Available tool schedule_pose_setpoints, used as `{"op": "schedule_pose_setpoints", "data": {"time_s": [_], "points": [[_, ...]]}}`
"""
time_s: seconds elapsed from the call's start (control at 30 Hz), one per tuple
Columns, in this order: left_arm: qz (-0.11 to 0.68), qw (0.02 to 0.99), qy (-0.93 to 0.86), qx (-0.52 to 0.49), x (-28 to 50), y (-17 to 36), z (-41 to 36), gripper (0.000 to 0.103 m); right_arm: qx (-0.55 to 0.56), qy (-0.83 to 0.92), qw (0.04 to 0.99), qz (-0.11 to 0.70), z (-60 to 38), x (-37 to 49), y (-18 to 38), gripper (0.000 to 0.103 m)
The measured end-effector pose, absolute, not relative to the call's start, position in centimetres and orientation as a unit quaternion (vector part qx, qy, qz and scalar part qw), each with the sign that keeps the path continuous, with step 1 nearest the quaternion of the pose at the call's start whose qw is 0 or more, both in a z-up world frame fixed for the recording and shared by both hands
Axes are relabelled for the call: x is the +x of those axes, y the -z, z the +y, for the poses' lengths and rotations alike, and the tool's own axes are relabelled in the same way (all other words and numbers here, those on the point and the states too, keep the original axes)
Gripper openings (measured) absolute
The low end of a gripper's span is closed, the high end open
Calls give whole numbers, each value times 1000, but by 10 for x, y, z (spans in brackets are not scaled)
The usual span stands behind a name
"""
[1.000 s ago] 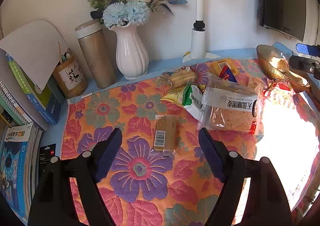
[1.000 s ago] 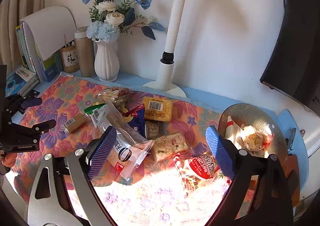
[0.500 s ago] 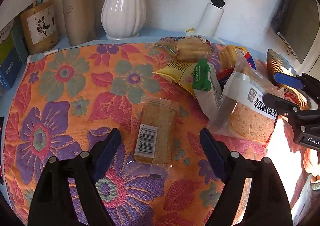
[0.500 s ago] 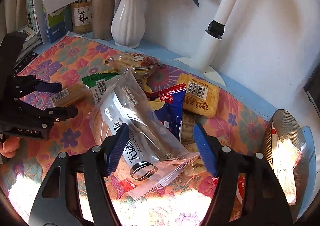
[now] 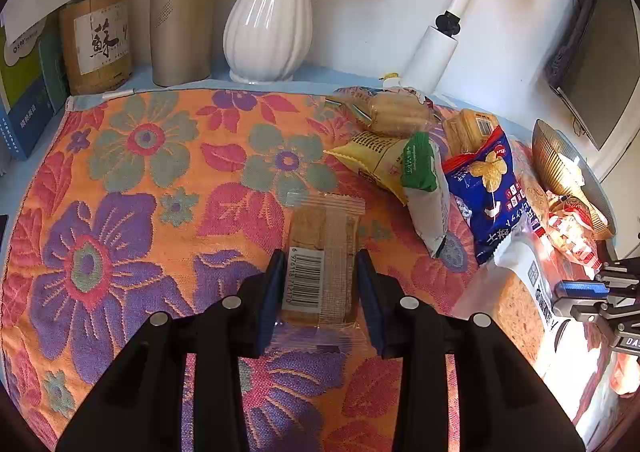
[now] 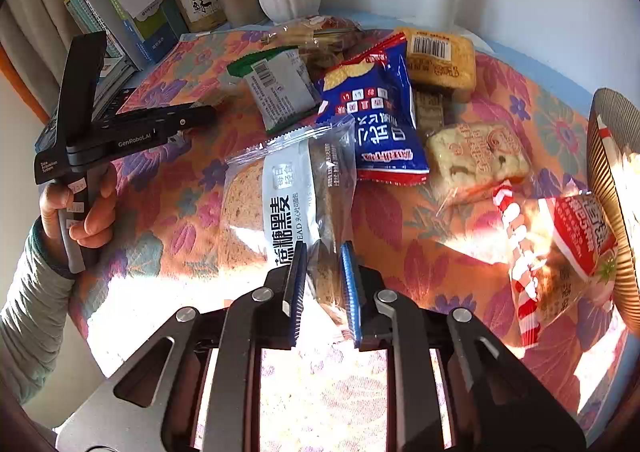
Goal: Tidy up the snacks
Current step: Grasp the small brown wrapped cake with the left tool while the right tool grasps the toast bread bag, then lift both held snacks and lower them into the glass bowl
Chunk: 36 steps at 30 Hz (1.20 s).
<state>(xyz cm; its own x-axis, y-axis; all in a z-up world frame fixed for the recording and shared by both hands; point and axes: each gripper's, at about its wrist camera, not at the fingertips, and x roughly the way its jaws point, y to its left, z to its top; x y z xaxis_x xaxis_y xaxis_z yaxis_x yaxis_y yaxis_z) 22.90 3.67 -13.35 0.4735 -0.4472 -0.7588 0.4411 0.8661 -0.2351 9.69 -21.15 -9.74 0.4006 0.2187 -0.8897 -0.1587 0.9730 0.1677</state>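
Observation:
My left gripper is shut on a small clear-wrapped brown cracker pack with a barcode, lying on the floral cloth. My right gripper is shut on the near end of a clear bag of brown bread with a white label; this bread bag also shows in the left wrist view. Beyond lie a blue chip bag, a green-and-white packet, a yellow cake pack and a pale pastry pack. The left gripper also shows at the left of the right wrist view.
A gold ribbed bowl with wrapped snacks stands at the right, a red-and-white packet beside it. A white vase, a tan tumbler, a lamp base, a brown jar and books line the back and left.
Both grippers came down and forward and closed. The left one closed on the cracker pack. The right one closed on the near end of the bread bag.

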Motion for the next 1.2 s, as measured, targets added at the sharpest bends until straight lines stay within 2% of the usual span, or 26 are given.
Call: {"op": "schedule_pose_setpoints", "data": {"time_s": [0.07,0.17,0.23,0.3,0.33,0.4,0.53,0.63,0.7,0.8,0.83,1.03,1.2], "points": [[440,859,261,8,226,133,32,36,31,-99,842,529,-220,80,97,22],[434,861,265,30,221,132,25,39,68,-86,849,517,-231,66,91,38],[431,859,271,43,220,131,20,39,78,-89,856,504,-230,64,86,58],[432,857,277,56,219,132,14,46,76,-101,858,498,-222,66,87,63],[431,856,278,61,219,131,11,50,75,-104,857,499,-218,70,89,72],[431,857,275,68,218,132,8,52,72,-102,856,501,-209,76,94,85],[433,855,272,84,217,133,2,55,57,-103,856,504,-190,83,104,97],[428,860,258,108,214,135,-2,48,10,-82,863,497,-172,80,109,99],[424,861,257,117,211,135,-4,34,-27,-58,867,494,-161,77,114,98],[420,862,257,120,210,135,-4,33,-68,-24,869,490,-154,73,118,78],[420,863,256,119,210,135,-4,33,-71,-29,870,487,-154,70,117,76],[402,869,259,127,195,126,-6,33,-62,-52,873,482,-156,45,113,73],[373,871,278,158,151,108,-16,33,-14,-73,881,467,-172,19,92,72]]}}
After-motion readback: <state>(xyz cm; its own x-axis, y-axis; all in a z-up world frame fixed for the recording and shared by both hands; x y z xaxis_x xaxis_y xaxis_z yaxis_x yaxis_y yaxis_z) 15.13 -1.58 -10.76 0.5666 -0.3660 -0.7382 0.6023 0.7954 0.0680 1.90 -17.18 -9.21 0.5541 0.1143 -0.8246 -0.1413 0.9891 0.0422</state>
